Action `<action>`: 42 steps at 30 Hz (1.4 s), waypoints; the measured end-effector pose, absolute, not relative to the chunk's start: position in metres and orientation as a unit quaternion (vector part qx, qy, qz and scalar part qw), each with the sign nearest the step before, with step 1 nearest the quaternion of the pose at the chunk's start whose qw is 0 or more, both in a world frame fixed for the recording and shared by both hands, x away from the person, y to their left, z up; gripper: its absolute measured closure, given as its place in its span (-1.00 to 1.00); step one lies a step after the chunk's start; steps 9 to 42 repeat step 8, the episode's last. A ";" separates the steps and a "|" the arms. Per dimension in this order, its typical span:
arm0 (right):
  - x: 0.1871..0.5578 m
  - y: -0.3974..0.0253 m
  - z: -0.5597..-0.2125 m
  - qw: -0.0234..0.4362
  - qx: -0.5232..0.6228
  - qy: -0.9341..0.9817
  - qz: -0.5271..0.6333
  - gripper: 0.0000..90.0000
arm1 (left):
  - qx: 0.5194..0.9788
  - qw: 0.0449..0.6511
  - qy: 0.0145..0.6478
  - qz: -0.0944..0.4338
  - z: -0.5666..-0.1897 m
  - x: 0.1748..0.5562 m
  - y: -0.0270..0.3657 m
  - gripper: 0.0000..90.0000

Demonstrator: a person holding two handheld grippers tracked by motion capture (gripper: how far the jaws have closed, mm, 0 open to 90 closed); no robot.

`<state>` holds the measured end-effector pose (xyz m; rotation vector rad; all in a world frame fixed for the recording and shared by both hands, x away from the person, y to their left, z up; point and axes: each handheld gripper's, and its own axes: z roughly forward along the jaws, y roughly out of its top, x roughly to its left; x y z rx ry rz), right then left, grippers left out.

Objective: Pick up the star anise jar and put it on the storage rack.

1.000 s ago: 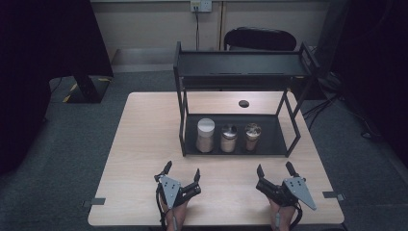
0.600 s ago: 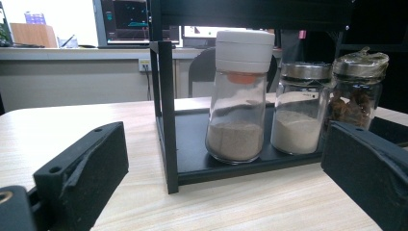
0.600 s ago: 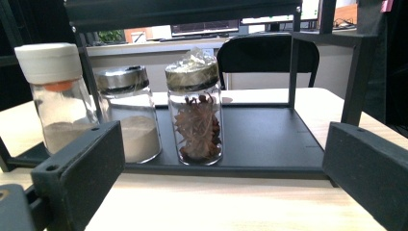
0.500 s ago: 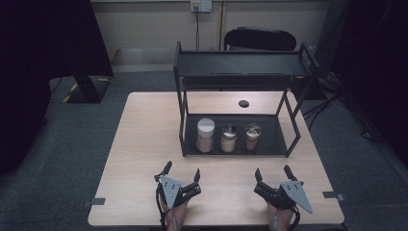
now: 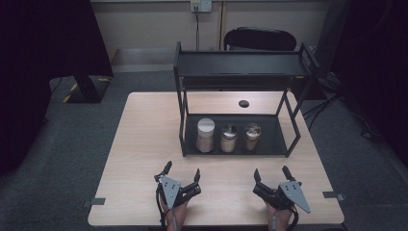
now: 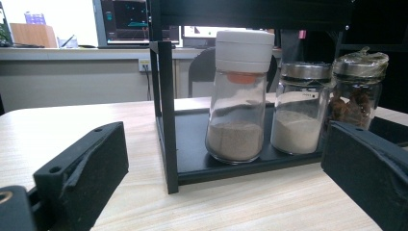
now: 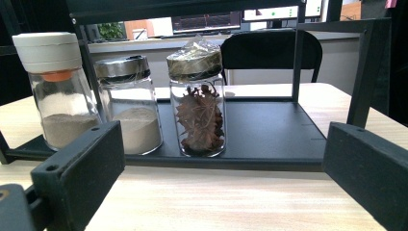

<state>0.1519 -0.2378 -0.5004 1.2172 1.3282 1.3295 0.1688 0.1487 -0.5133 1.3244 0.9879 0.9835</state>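
A black two-level rack [image 5: 240, 71] stands on the wooden table [image 5: 144, 144]. On its bottom shelf stand three glass jars in a row: a white-capped jar [image 5: 205, 135] [image 6: 238, 96] [image 7: 60, 89] of brownish powder, a metal-lidded jar [image 5: 229, 138] [image 6: 300, 108] [image 7: 130, 103] of pale powder, and a jar of star anise [image 5: 252, 136] [image 6: 358, 89] [image 7: 199, 106]. My left gripper [image 5: 182, 174] [image 6: 221, 173] rests open near the table's front edge, facing the rack. My right gripper [image 5: 272, 173] [image 7: 221, 178] rests open beside it, with nothing between its jaws.
A small dark round object [image 5: 244, 103] lies on the table behind the rack. A black chair [image 5: 262, 38] stands beyond the table's far side. The rack's upright posts [image 6: 166, 115] frame the shelf opening. A dark stand base [image 5: 86, 89] sits on the floor at the left.
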 end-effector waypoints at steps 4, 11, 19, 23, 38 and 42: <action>0.152 -0.238 -0.501 0.437 0.486 0.536 0.535 -0.99 | 0.565 0.572 0.421 0.419 -0.513 0.169 0.149 -0.95; 0.151 -0.237 -0.502 0.438 0.485 0.536 0.534 -0.99 | 0.564 0.572 0.424 0.418 -0.513 0.169 0.148 -0.96; 0.151 -0.237 -0.502 0.438 0.485 0.536 0.534 -0.99 | 0.564 0.572 0.424 0.418 -0.513 0.169 0.148 -0.96; 0.151 -0.237 -0.502 0.438 0.485 0.536 0.534 -0.99 | 0.564 0.572 0.424 0.418 -0.513 0.169 0.148 -0.96; 0.151 -0.237 -0.502 0.438 0.485 0.536 0.534 -0.99 | 0.564 0.572 0.424 0.418 -0.513 0.169 0.148 -0.96; 0.151 -0.237 -0.502 0.438 0.485 0.536 0.534 -0.99 | 0.564 0.572 0.424 0.418 -0.513 0.169 0.148 -0.96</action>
